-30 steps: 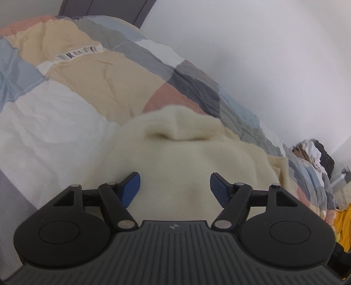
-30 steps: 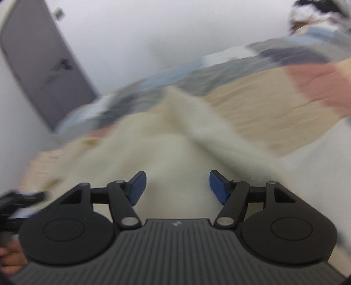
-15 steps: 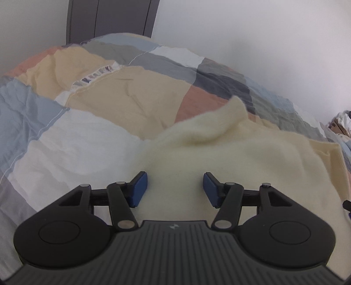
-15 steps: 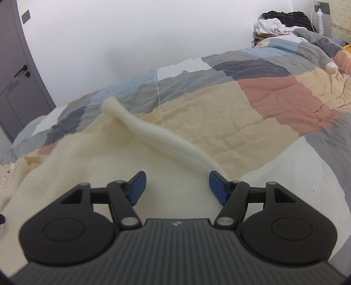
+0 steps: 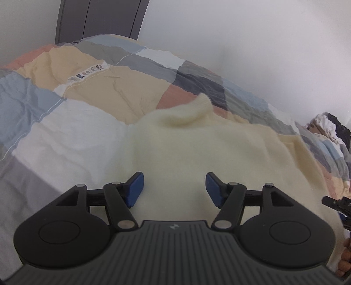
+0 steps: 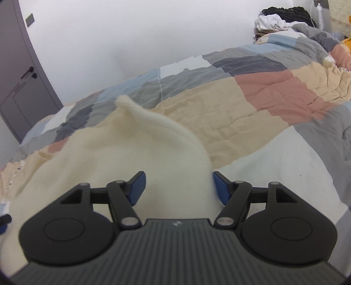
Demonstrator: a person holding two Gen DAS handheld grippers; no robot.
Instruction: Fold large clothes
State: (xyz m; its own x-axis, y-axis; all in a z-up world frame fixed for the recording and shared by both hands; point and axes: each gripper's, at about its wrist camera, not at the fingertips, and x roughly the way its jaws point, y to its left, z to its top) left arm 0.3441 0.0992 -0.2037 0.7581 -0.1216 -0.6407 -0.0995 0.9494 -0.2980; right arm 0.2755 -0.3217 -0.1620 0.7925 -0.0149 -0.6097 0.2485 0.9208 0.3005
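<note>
A large cream fleece garment (image 5: 197, 149) lies spread on the patchwork bed cover (image 5: 92, 87), with one corner curled up at its far edge (image 5: 203, 103). My left gripper (image 5: 174, 188) is open just above the garment's near part, holding nothing. In the right wrist view the same garment (image 6: 122, 153) shows with a raised fold running to a pointed tip (image 6: 124, 100). My right gripper (image 6: 178, 188) is open over the garment's right edge, empty. The right gripper's side also shows at the right edge of the left wrist view (image 5: 339, 205).
The bed cover (image 6: 252, 103) has beige, pink, grey, blue and white patches. A white wall (image 6: 131, 32) runs behind the bed. A grey door (image 6: 17, 72) stands at the left. A heap of clothes (image 6: 278, 16) lies at the far end.
Both grippers have stayed open and shifted slightly over the garment. The raised corner of the garment now curls over more. The right view has steadied after its earlier blur.
</note>
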